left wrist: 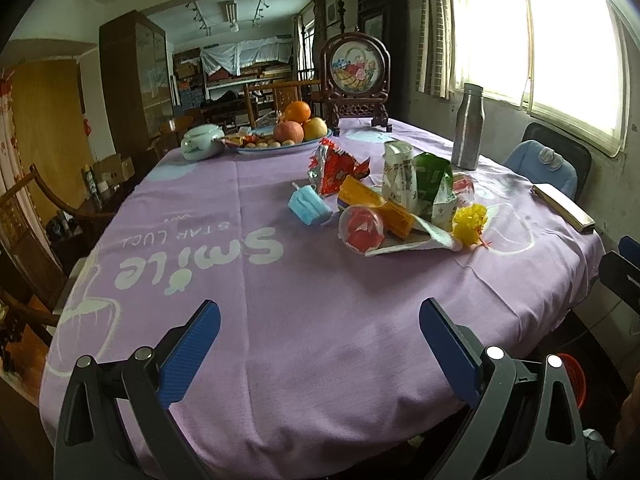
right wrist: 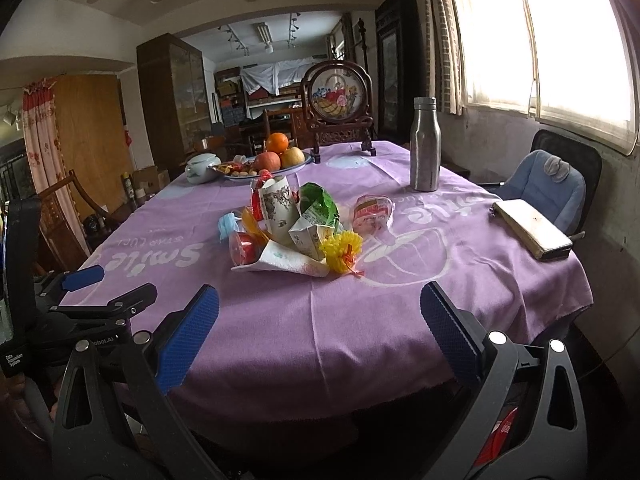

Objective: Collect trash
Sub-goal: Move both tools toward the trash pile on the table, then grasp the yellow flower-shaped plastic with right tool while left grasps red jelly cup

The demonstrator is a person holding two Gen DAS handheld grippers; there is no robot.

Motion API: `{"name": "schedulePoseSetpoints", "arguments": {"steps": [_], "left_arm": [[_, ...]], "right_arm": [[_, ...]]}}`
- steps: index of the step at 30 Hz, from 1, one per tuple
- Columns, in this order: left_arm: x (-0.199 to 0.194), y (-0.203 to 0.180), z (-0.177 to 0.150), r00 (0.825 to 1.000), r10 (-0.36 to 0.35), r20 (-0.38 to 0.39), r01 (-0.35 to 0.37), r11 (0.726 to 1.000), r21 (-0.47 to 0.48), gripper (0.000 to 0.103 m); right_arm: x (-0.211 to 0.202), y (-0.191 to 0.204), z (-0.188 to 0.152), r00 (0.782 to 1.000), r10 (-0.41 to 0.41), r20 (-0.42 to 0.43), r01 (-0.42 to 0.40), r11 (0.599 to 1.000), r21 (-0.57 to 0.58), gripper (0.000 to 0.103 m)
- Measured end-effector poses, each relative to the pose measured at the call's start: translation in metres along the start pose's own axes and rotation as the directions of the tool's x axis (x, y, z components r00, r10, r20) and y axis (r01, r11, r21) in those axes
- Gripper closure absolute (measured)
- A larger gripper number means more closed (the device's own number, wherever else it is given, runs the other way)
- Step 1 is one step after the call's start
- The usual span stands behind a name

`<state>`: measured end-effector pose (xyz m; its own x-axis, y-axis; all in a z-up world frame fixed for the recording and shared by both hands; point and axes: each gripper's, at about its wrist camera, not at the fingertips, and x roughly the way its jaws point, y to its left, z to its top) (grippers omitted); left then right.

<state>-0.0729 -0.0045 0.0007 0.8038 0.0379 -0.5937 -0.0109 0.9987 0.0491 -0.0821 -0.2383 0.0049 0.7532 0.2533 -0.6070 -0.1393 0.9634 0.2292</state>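
Note:
A heap of trash lies mid-table on the purple cloth [left wrist: 224, 200]: a blue face mask [left wrist: 310, 209], a red snack wrapper [left wrist: 336, 168], an orange wrapper [left wrist: 376, 204], a clear cup with red scraps [left wrist: 362, 229], a white carton [left wrist: 398, 174], a green bag [left wrist: 434, 184], a yellow frilly scrap [left wrist: 470, 220] and a paper napkin [right wrist: 280, 262]. A clear pack with red print [right wrist: 372, 210] lies just right of the heap. My left gripper [left wrist: 319, 320] hovers open over the near cloth, short of the heap. My right gripper [right wrist: 319, 304] is open too, at the near table edge.
A steel bottle [right wrist: 425, 146] stands behind the heap on the right. A fruit plate [left wrist: 280, 144], a white lidded jar [left wrist: 202, 142] and a carved round screen [right wrist: 340, 100] sit at the far end. A flat case [right wrist: 532, 230] lies near the right edge. A red basket [left wrist: 572, 380] sits below the table.

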Motion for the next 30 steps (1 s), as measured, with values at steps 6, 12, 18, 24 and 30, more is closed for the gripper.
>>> {"name": "schedulePoseSetpoints", "arguments": {"steps": [6,12,18,24,30], "left_arm": [[0.019,0.008,-0.005,0.999,-0.002,-0.045,0.001,1.0,-0.02,0.006],[0.052,0.011,0.001,0.993,-0.025,-0.115,0.024,1.0,-0.014,0.006],[0.087,-0.001,0.036,0.991,-0.057,-0.123,0.062,0.997,0.039,0.006],[0.132,-0.022,0.064,0.98,-0.122,-0.159,0.145,0.979,0.144,0.006],[0.164,-0.036,0.074,0.961,-0.181,-0.209,0.229,0.945,0.233,0.006]], "right_arm": [[0.019,-0.006,-0.01,0.999,0.002,-0.046,-0.001,1.0,0.017,0.007],[0.052,-0.016,-0.023,0.992,0.019,-0.127,-0.013,0.999,0.048,0.007],[0.072,-0.04,-0.025,0.989,0.043,-0.142,-0.027,0.994,0.107,0.007],[0.08,-0.064,-0.023,0.989,0.073,-0.132,-0.051,0.985,0.162,0.007],[0.097,-0.07,-0.01,0.986,0.104,-0.134,-0.081,0.983,0.162,0.007]]}}
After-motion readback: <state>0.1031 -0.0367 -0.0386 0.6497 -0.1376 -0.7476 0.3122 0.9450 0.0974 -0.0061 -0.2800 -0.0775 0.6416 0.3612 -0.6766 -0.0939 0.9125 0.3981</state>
